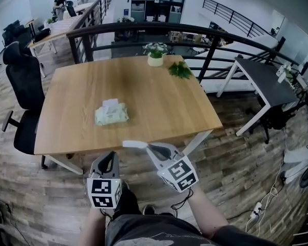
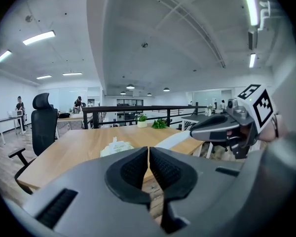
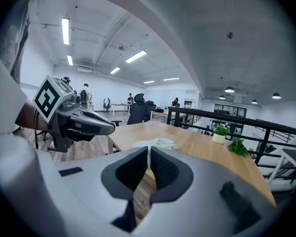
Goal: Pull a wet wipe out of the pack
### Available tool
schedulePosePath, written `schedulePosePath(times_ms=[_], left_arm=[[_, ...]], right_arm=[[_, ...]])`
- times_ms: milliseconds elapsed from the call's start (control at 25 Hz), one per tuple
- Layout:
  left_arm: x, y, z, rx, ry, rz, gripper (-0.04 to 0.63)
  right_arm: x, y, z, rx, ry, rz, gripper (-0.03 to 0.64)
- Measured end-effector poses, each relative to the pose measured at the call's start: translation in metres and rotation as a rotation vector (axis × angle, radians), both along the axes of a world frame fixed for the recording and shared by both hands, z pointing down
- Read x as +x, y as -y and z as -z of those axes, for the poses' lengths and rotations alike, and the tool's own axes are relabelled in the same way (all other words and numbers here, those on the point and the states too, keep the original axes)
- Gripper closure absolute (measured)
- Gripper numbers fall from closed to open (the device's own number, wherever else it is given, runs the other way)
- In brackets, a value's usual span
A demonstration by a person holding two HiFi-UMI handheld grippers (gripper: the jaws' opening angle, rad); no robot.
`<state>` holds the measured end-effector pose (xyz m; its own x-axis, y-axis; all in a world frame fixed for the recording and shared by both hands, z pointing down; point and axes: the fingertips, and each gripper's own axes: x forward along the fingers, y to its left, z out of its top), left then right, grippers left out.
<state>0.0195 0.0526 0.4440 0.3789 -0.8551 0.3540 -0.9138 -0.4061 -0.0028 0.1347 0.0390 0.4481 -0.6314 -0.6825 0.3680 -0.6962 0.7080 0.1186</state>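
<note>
Wooden table (image 1: 159,101): one wipe pack (image 1: 112,113); left hand-held gripper (image 1: 111,155), right hand-held gripper (image 1: 129,144) both closed, empty.

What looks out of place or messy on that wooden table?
Nothing spilled or broken. The wipe pack lies a bit crooked on the table, a white wipe poking from its top. A leafy green sprig lies loose near the far edge, beside the potted plant, not in it.

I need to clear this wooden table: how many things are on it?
3: a wet wipe pack left of centre, a small potted plant at the far edge, and a green leafy sprig just right of the pot. Nothing seems hidden.
</note>
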Motion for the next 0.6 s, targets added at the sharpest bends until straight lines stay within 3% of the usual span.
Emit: schedulePosePath(times_ms=[280, 600], left_arm=[[0.007, -0.032, 0.009, -0.004, -0.042, 0.018, 0.578], [0.005, -0.029, 0.008, -0.01, -0.051, 0.003, 0.578]], right_arm=[[0.004, -0.03, -0.002, -0.001, -0.006, 0.032, 0.584], [-0.002, -0.029, -0.001, -0.004, -0.006, 0.018, 0.585]])
